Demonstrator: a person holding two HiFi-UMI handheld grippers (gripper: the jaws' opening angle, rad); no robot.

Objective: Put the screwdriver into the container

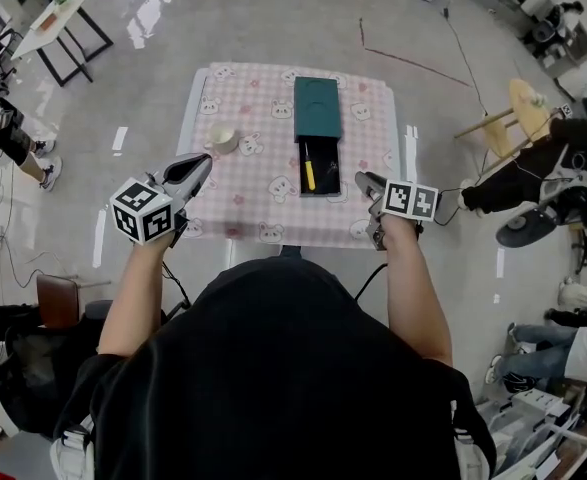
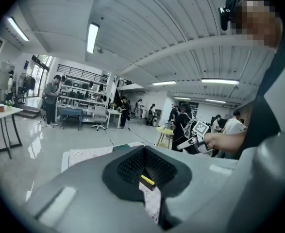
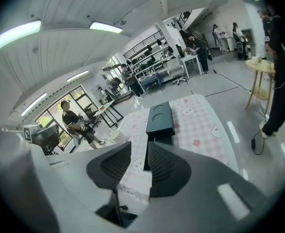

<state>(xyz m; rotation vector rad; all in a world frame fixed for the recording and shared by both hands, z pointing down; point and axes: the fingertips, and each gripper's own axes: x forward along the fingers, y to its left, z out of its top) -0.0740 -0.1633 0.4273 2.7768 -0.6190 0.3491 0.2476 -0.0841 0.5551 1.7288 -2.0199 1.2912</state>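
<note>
A dark teal container (image 1: 317, 108) lies on the pink checked table (image 1: 248, 183), with its tray (image 1: 322, 158) pulled out toward me. The yellow-handled screwdriver (image 1: 310, 175) lies inside that tray. My left gripper (image 1: 195, 171) hovers over the table's near left part, its jaws closed to a point with nothing held. In the left gripper view the screwdriver (image 2: 147, 180) shows through the slit below the touching tips of the left gripper (image 2: 144, 152). My right gripper (image 1: 372, 194) hangs near the table's front right edge. Its jaws (image 3: 139, 149) stand a narrow gap apart, empty, facing the container (image 3: 159, 116).
A small cream cup (image 1: 223, 138) stands on the table's left side. A round wooden stool (image 1: 526, 103) and seated people are off to the right, another person at far left. A black-legged side table (image 1: 68, 18) stands at the back left.
</note>
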